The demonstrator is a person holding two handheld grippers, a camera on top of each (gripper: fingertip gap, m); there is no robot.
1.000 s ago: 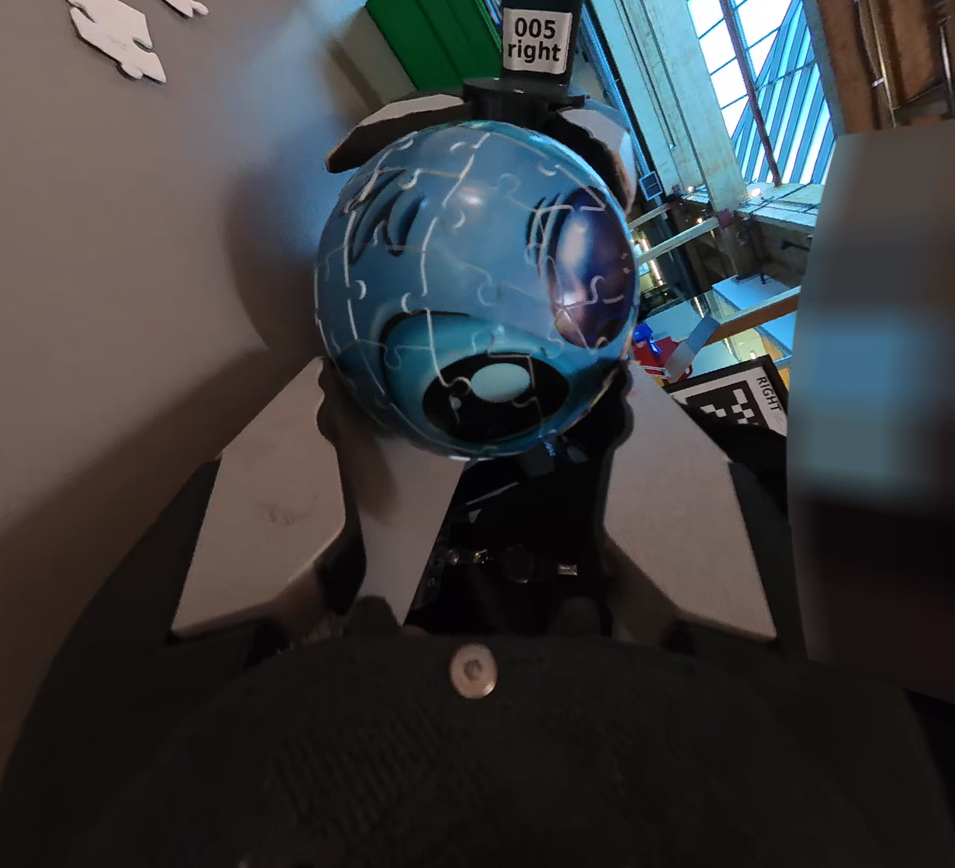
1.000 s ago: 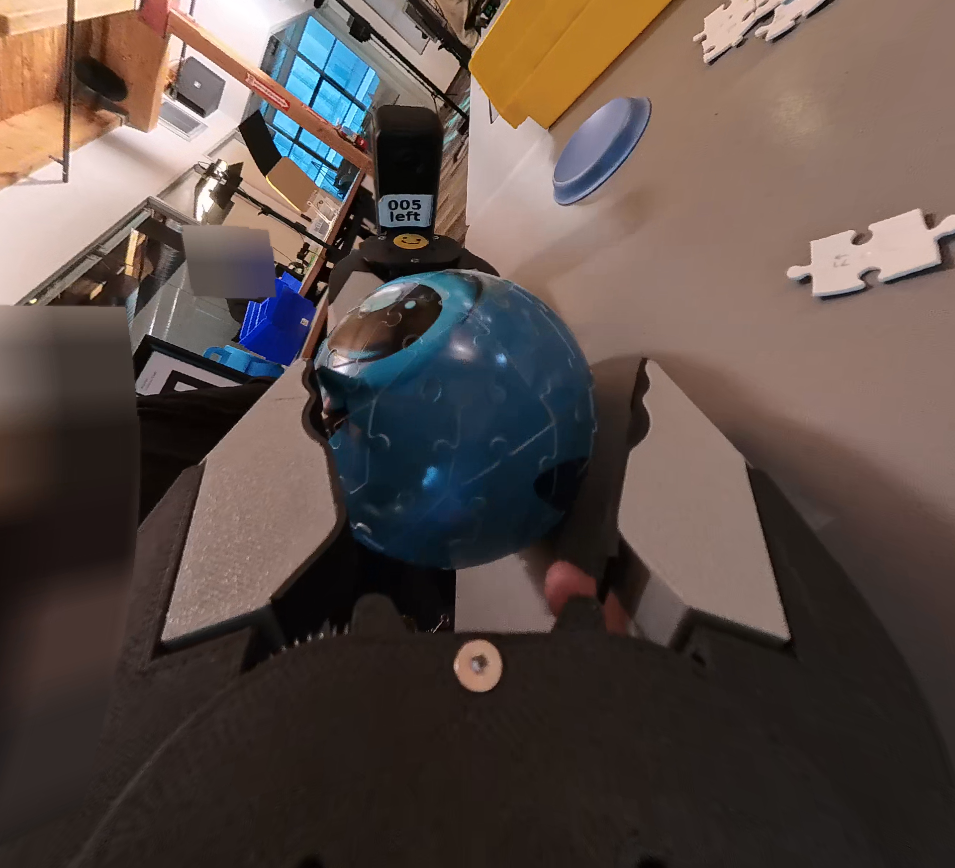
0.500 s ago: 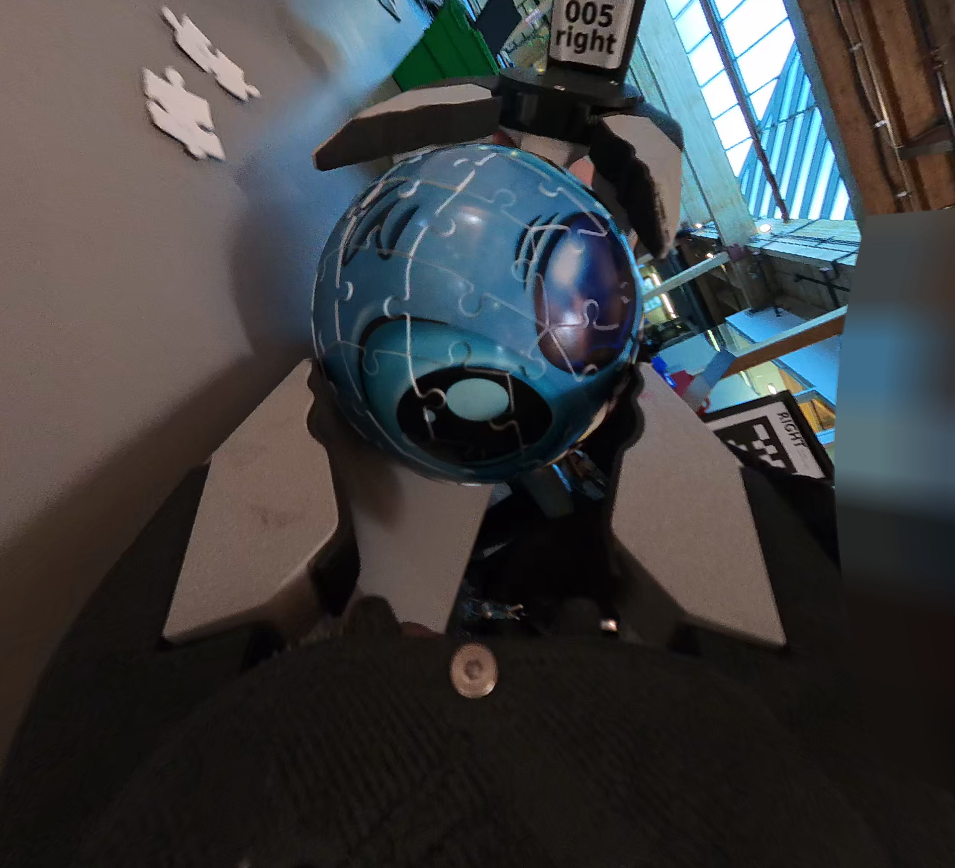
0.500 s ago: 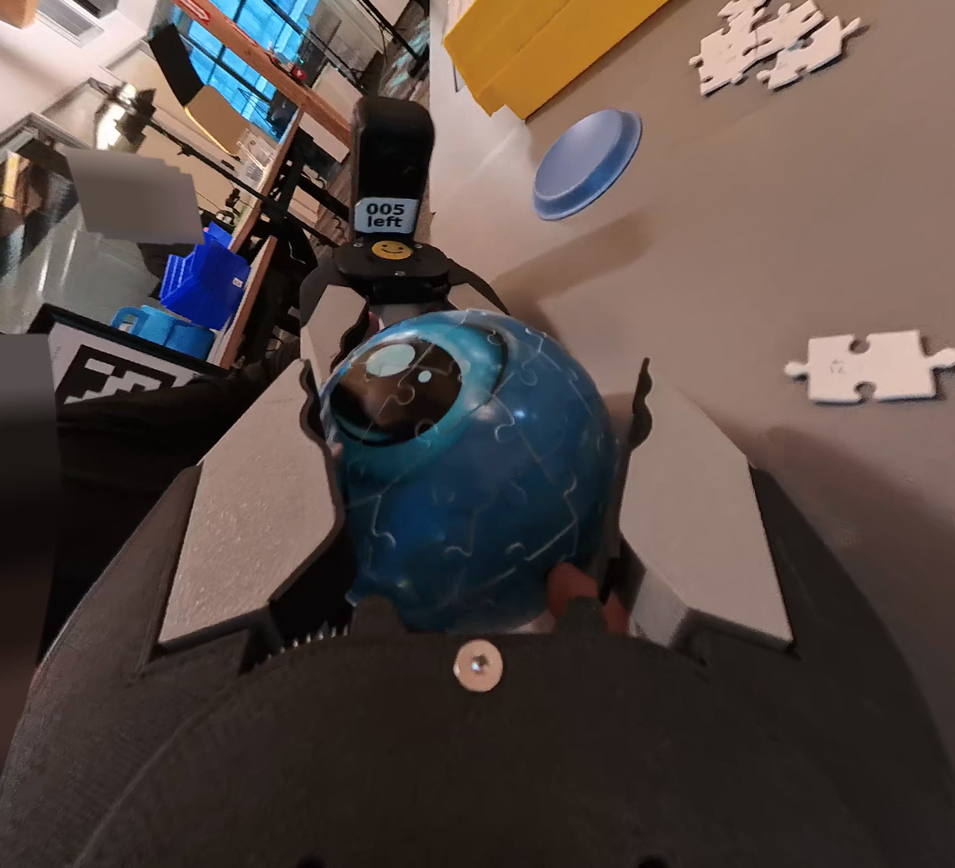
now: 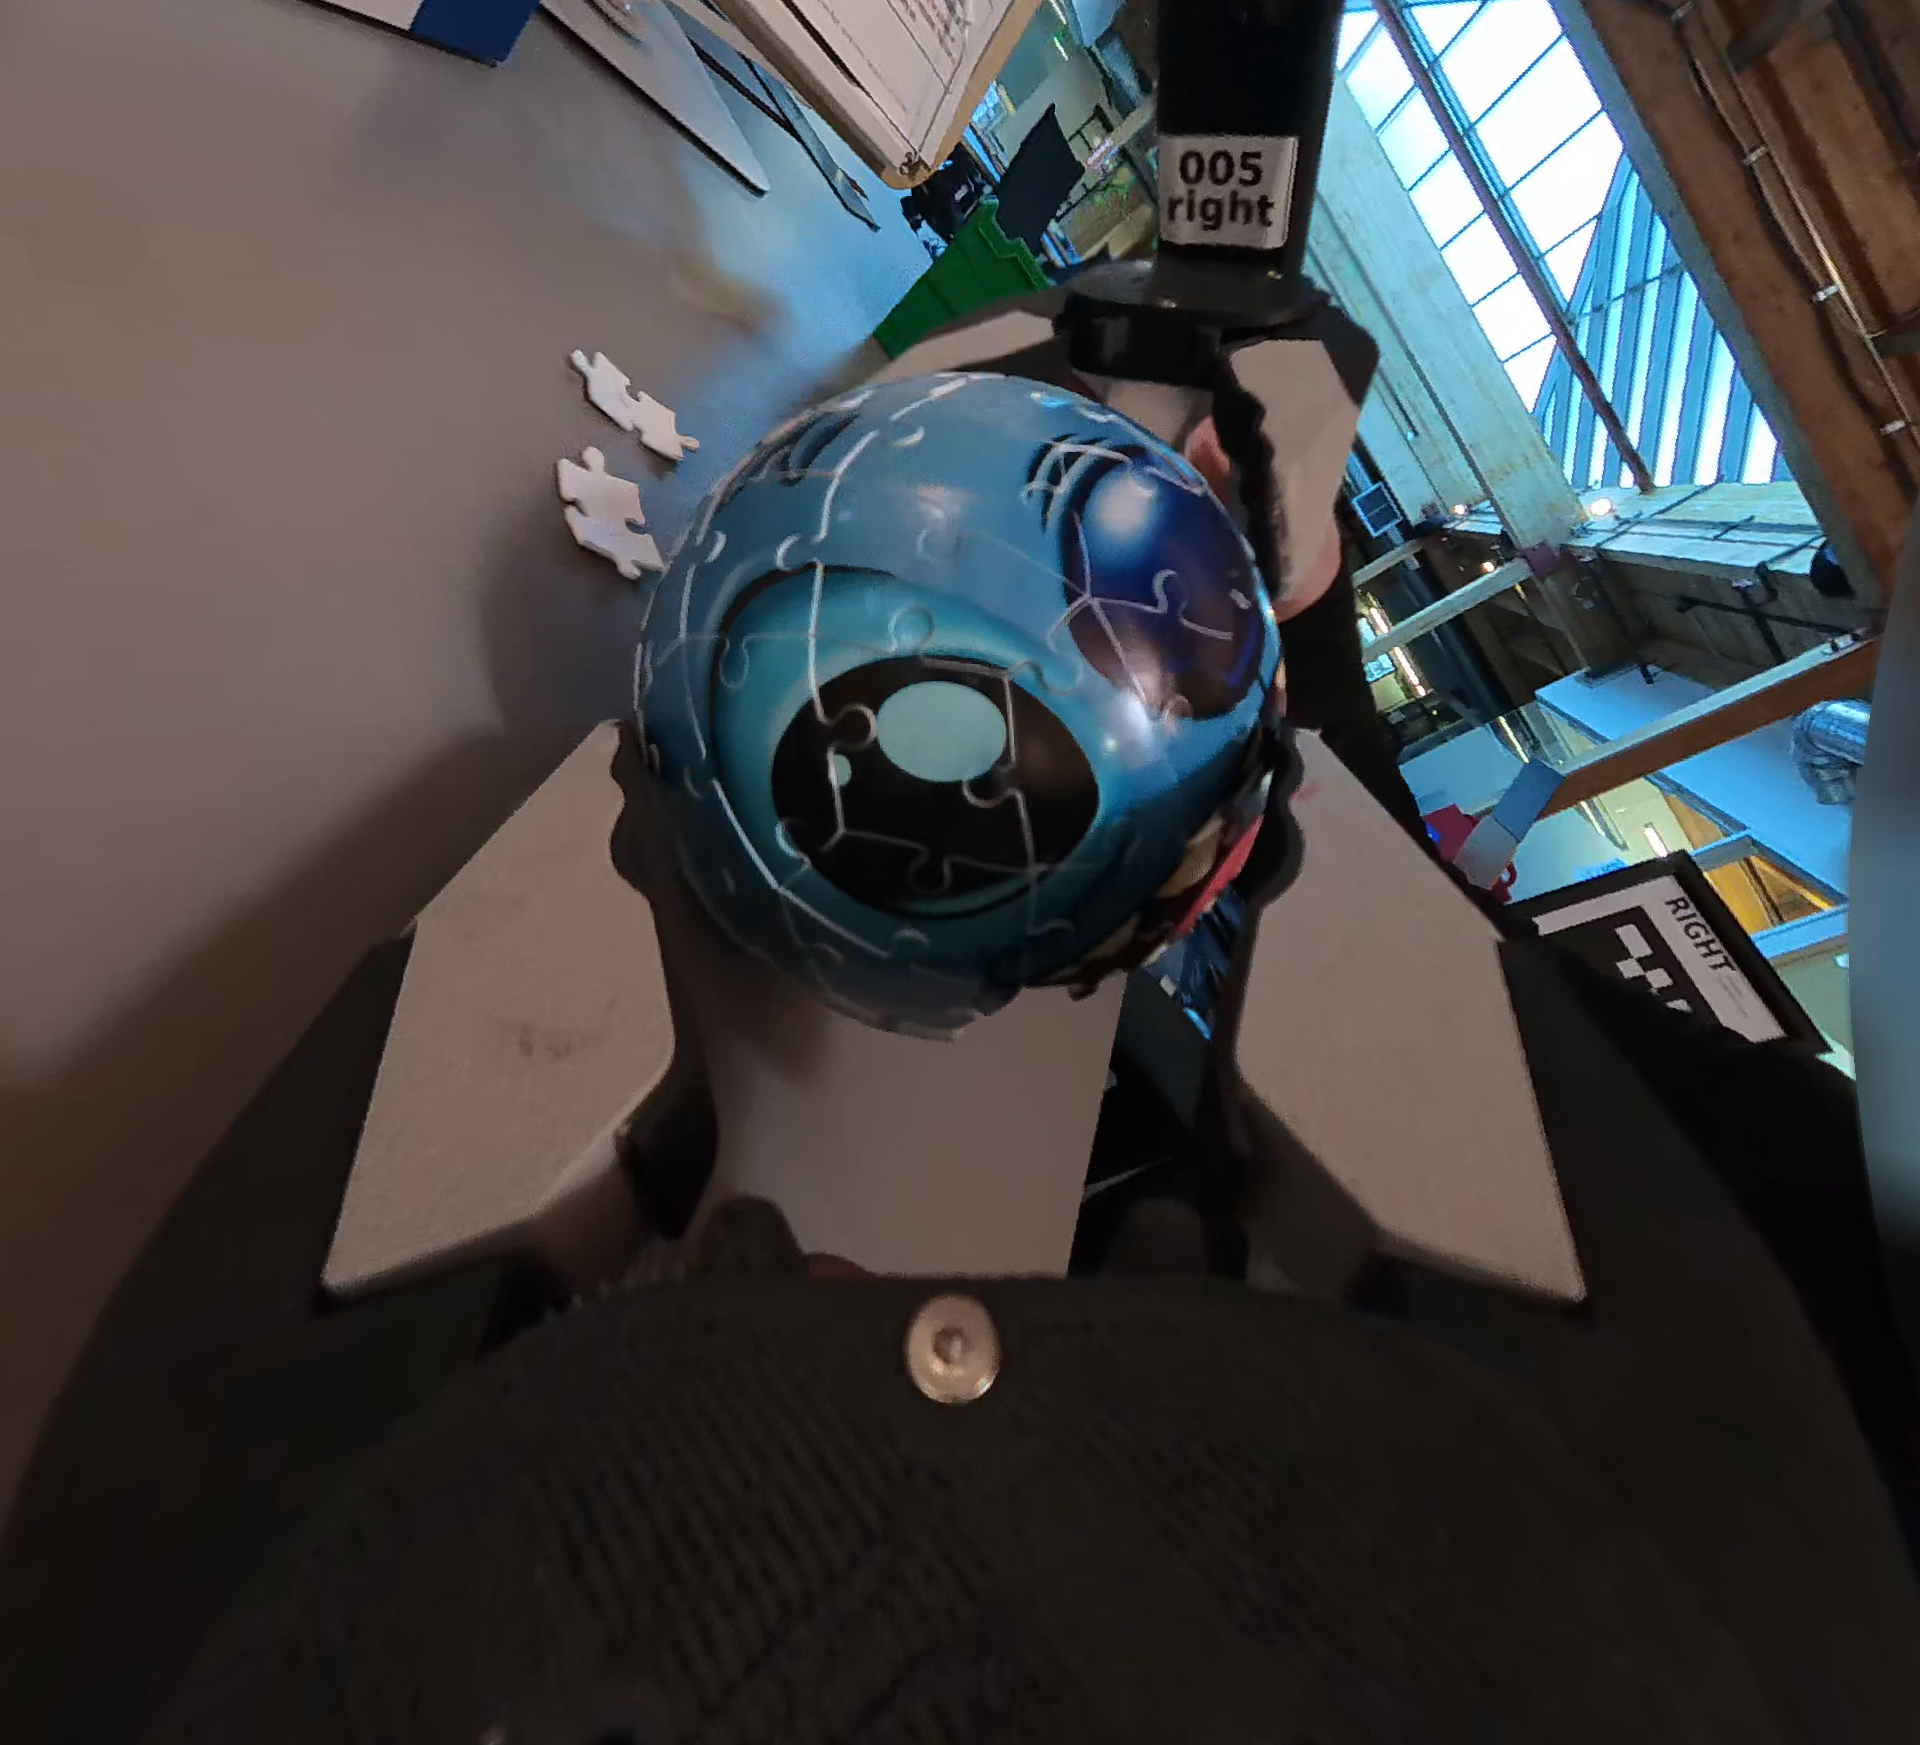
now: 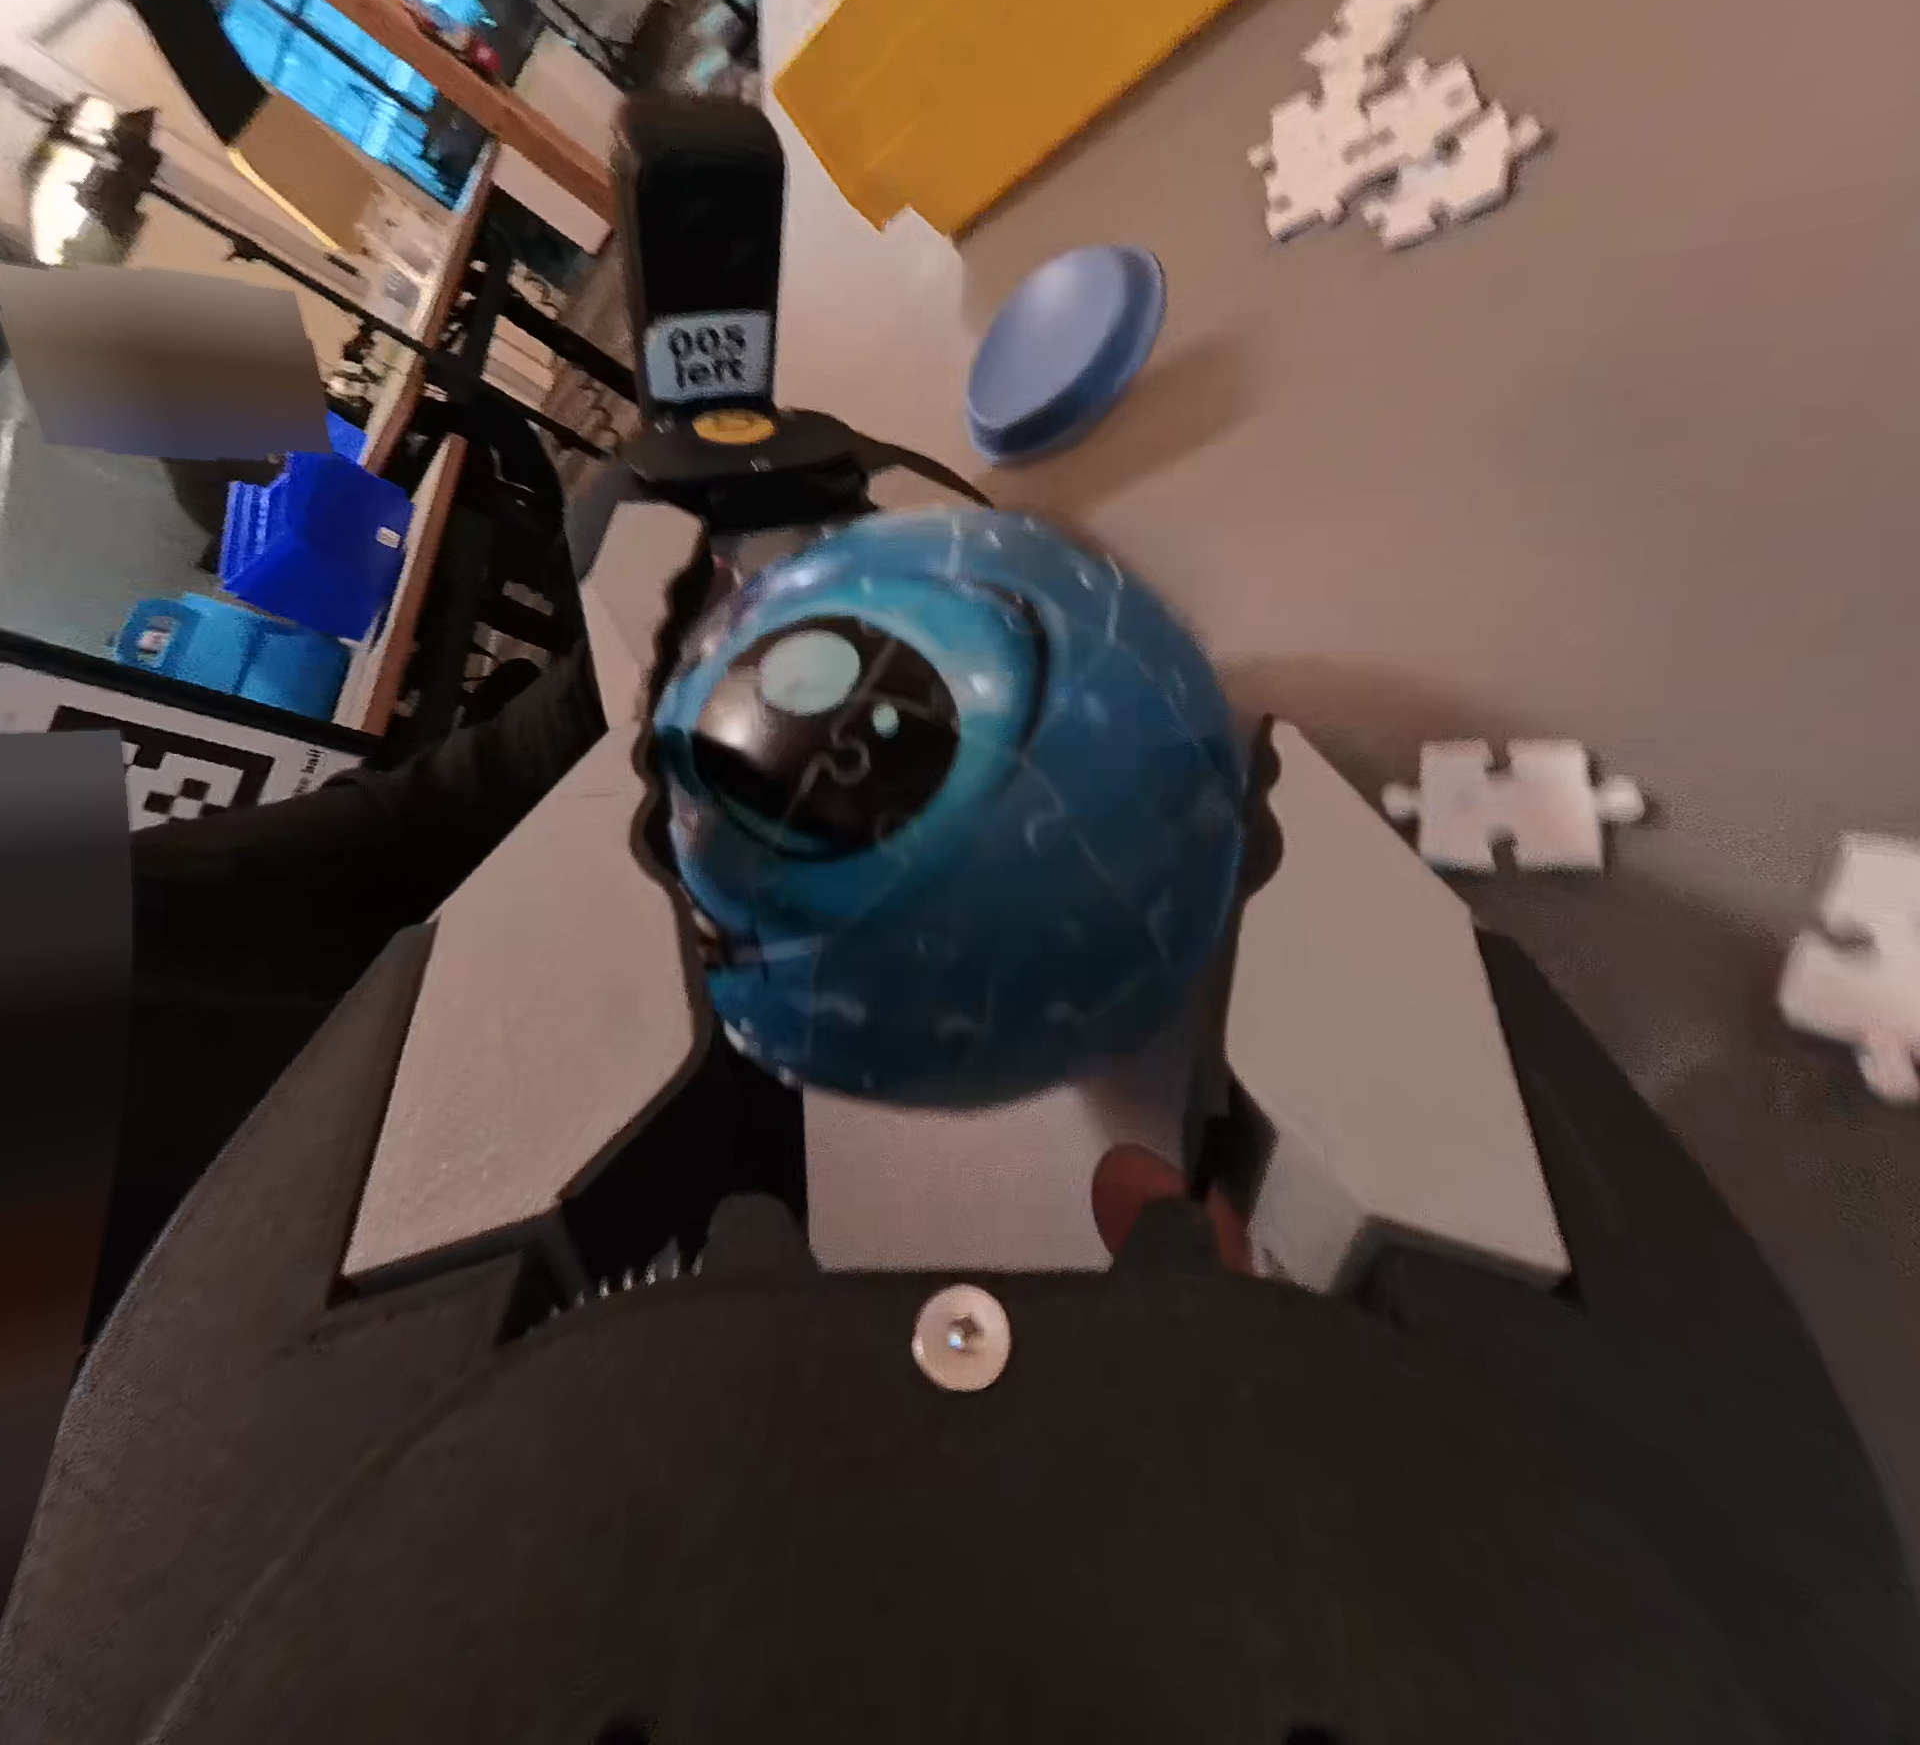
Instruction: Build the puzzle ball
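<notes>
With the ball (image 5: 951, 708) held above the table (image 5: 260, 448) between the left gripper (image 5: 951, 791) and right gripper (image 6: 951, 822), both clamped on it, squeeze gently lest pieces pop loose.

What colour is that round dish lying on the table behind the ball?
The dish is plain blue, seen best in the right wrist view.

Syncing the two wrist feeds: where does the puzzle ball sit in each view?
Left wrist view: puzzle ball at centre, between this gripper's tongs, big black eye toward the camera.
Right wrist view: puzzle ball at centre, between its tongs, eye facing up-left.
Shared landmark: the ball's black eye with the pale spot.
</notes>
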